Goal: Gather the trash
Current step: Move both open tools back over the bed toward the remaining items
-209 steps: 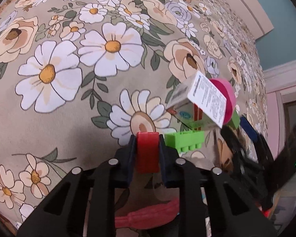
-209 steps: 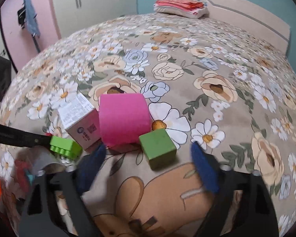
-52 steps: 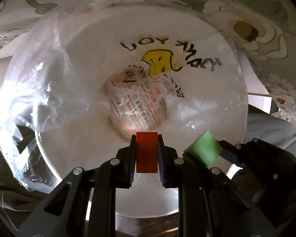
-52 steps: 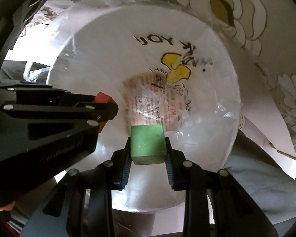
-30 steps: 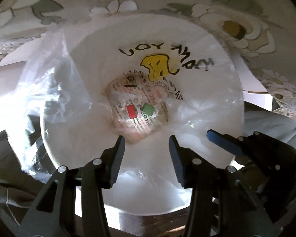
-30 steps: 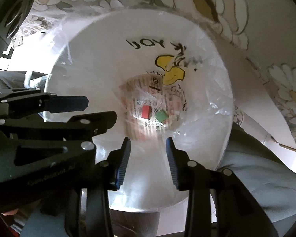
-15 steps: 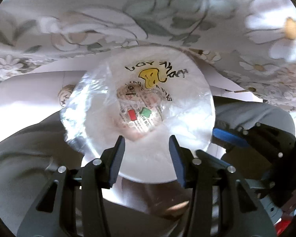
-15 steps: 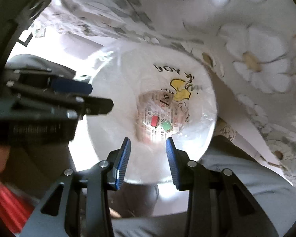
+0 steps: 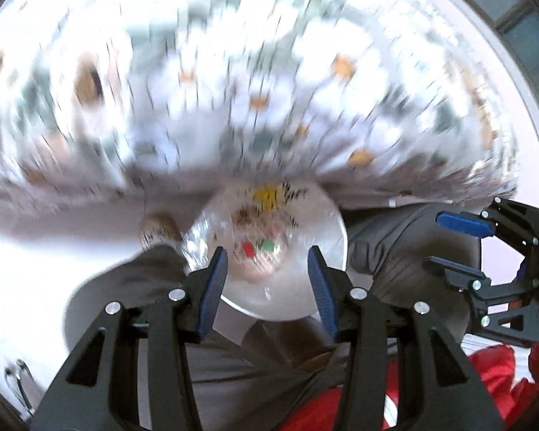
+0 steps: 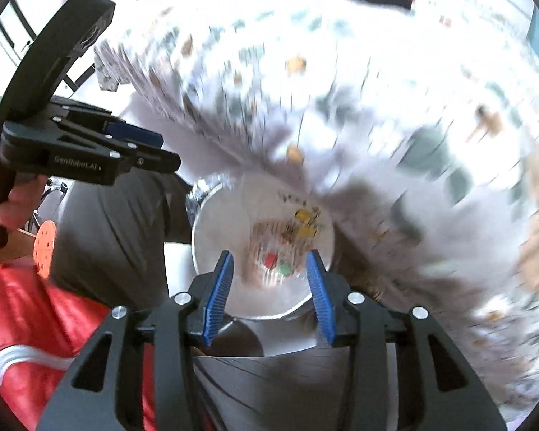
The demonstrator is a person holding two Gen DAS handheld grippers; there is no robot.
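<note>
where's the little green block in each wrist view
Left wrist view: the green block lies at the bottom of the white bin, just below picture centre, right of the red block, framed by the open left hand-held gripper.
Right wrist view: the green block sits low in the centre, down and right of the red block.
Shared landmark: the yellow print on the bin liner.

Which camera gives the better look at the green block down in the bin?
The left wrist view. There the green block sits beside the red block at the bottom of the bin, fairly distinct despite blur. The right wrist view shows it too, but more smeared.
</note>
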